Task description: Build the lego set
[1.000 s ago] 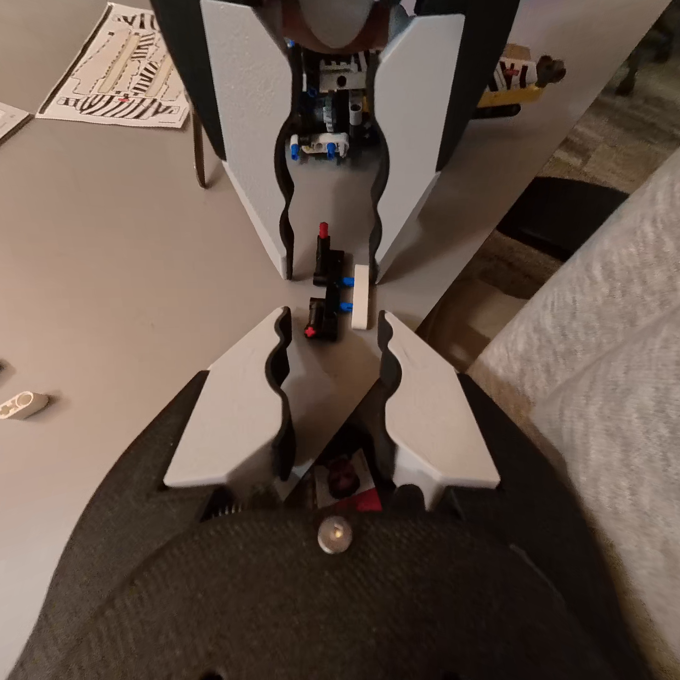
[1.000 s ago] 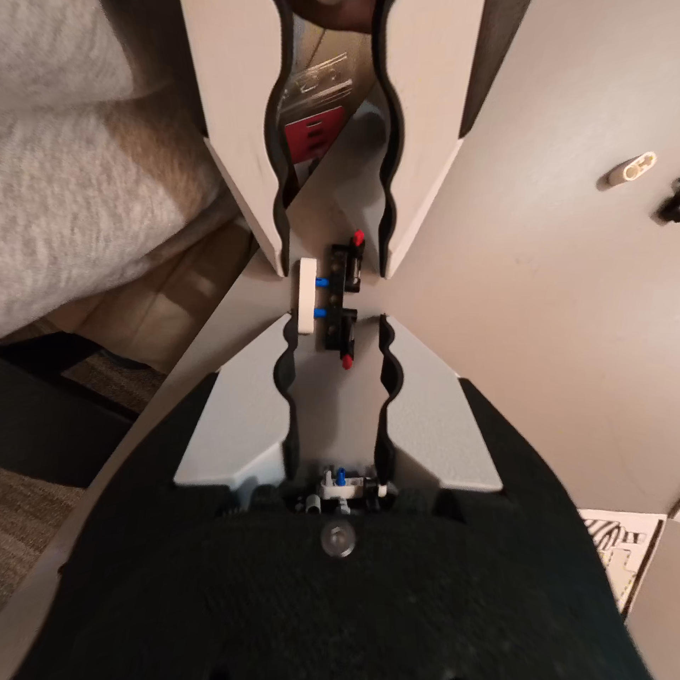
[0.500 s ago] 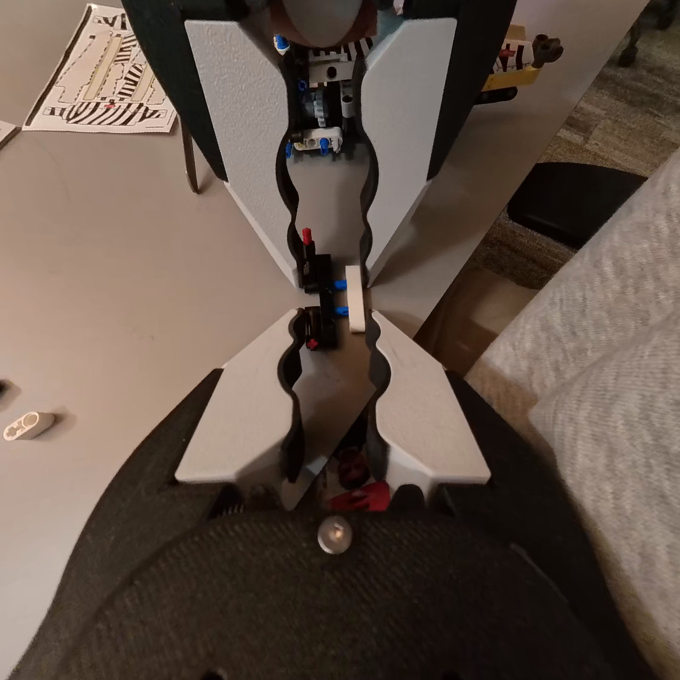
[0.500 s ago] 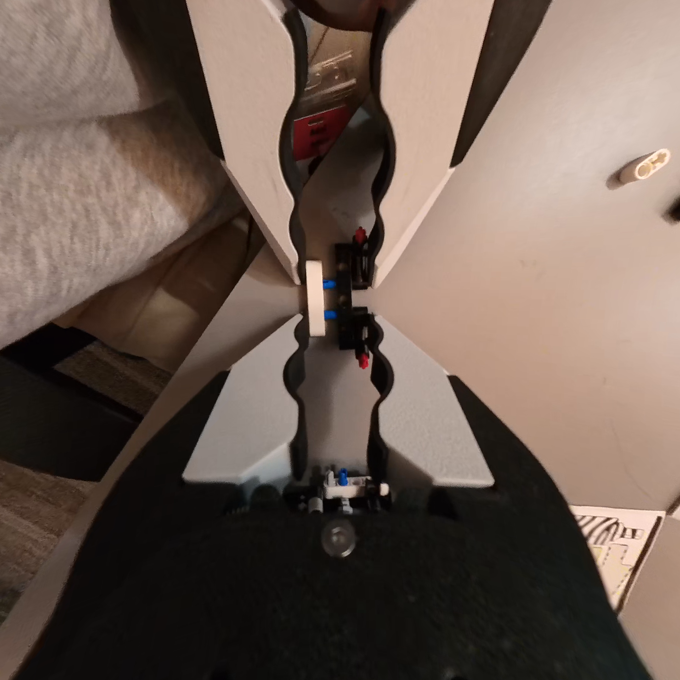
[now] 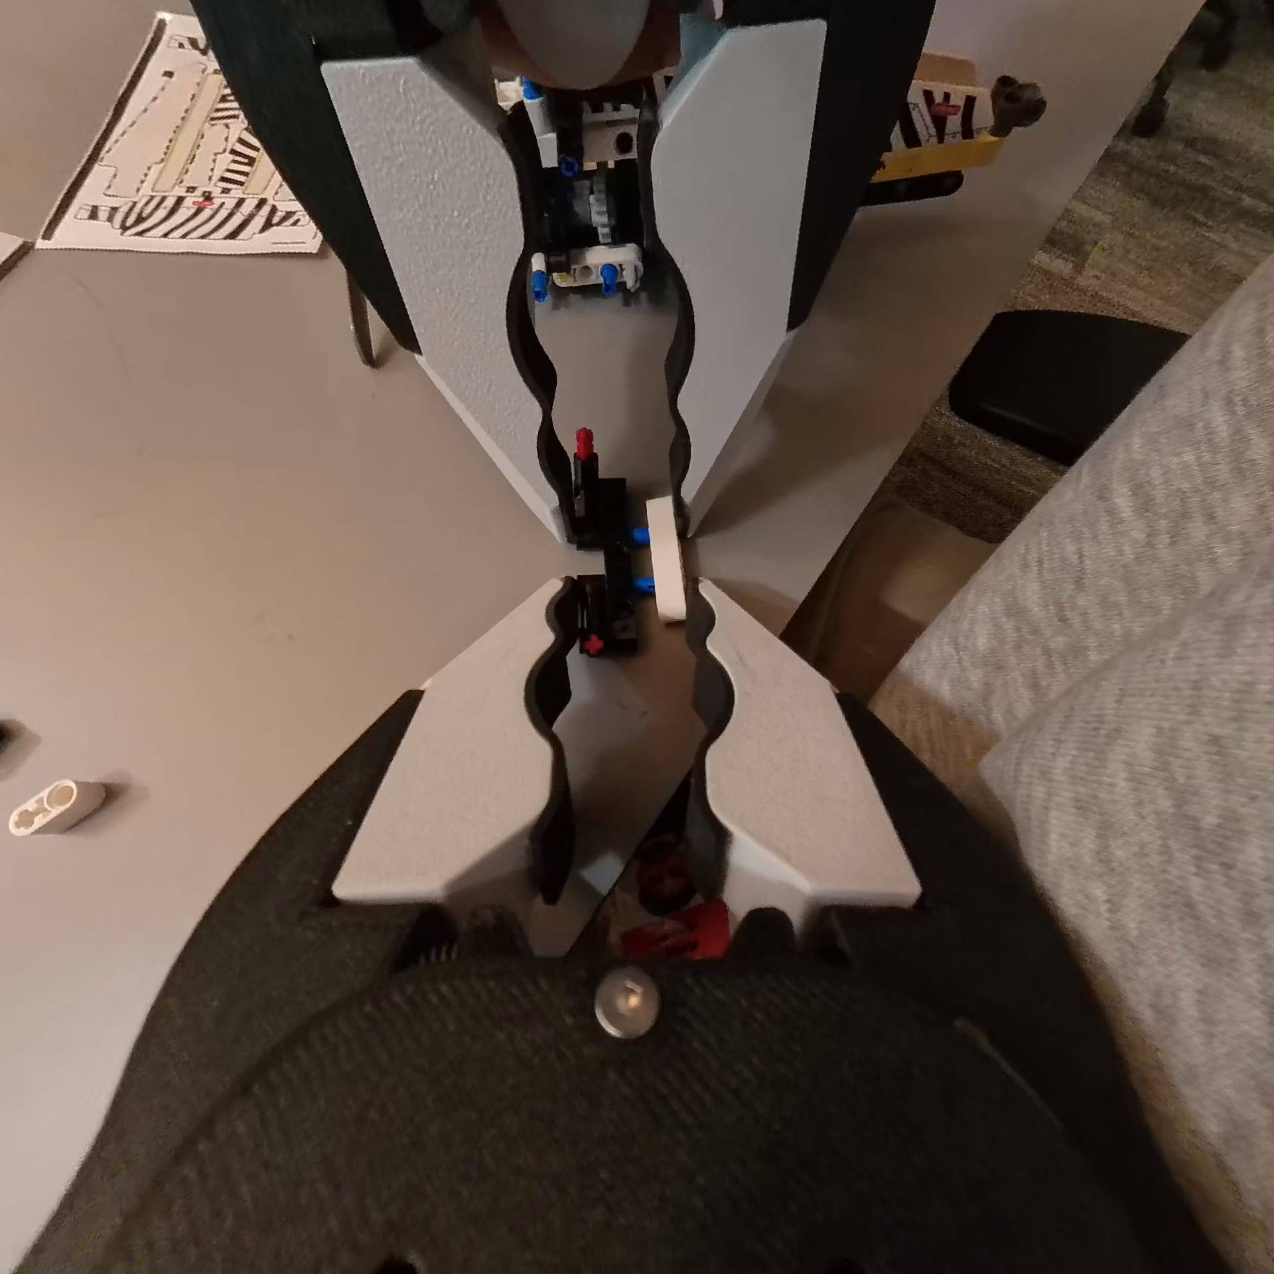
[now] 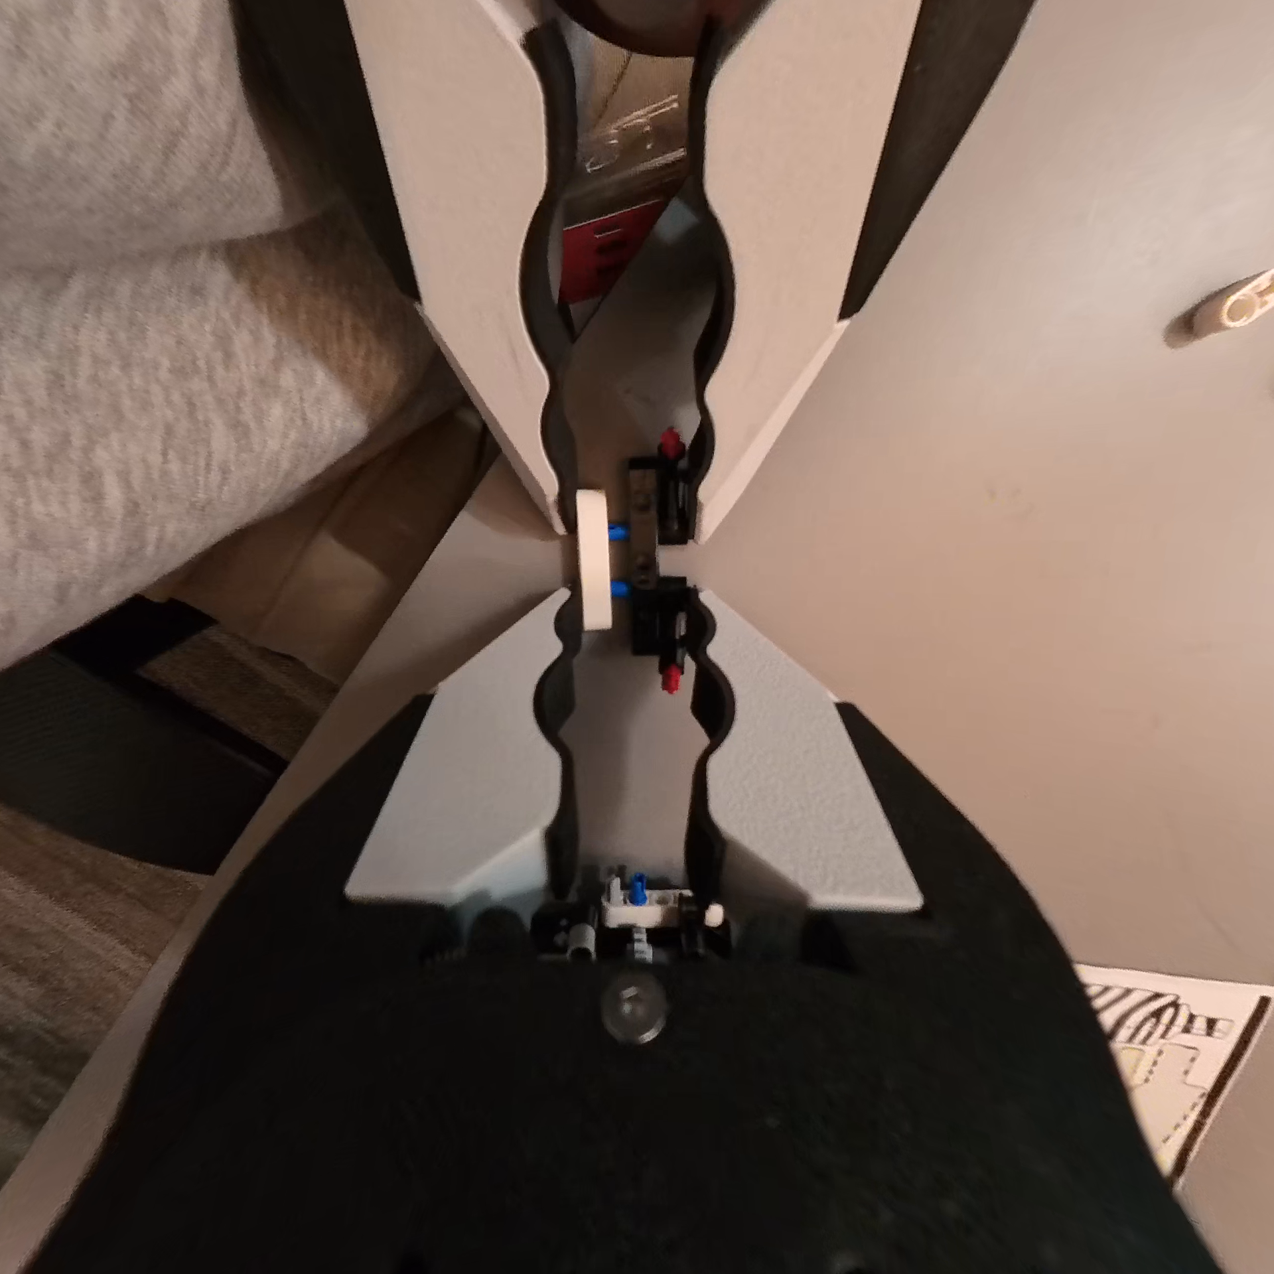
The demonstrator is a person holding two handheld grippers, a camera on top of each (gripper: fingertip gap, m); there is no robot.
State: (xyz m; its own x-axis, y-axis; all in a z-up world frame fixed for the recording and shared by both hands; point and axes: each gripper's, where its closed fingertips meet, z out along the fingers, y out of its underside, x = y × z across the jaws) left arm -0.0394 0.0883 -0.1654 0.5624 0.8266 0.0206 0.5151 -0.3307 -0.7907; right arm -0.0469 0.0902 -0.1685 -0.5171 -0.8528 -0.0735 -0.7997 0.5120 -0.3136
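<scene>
1. Black woven housing fills the bottom of the left wrist view, and from it the left gripper [image 5: 624,600] reaches forward with its two grey fingers closed in on a small lego piece [image 5: 610,558].
2. That piece sits at the tips: black blocks with red pins at both ends, joined by two blue pins to a white beam [image 5: 667,562]. The left finger touches the black part and the right finger touches the white beam, so the claw pinches the assembly across its width.
3. Directly opposite, tip to tip, the right gripper [image 5: 620,513] grips the far end of the same piece, one pad on black, one on white. In the right wrist view its own fingers [image 6: 627,607] clamp it likewise.
4. The assembly hangs over the corner of the grey table [image 5: 207,517], near its edge.
5. To the left on the table lies a loose white connector [image 5: 55,806].
6. Farther off, between the right gripper's fingers, a larger lego build [image 5: 593,207] with gears and blue pins shows.
7. At the far left lies a striped sticker sheet [image 5: 186,158]; at the far right, a yellow lego section [image 5: 944,138].
</scene>
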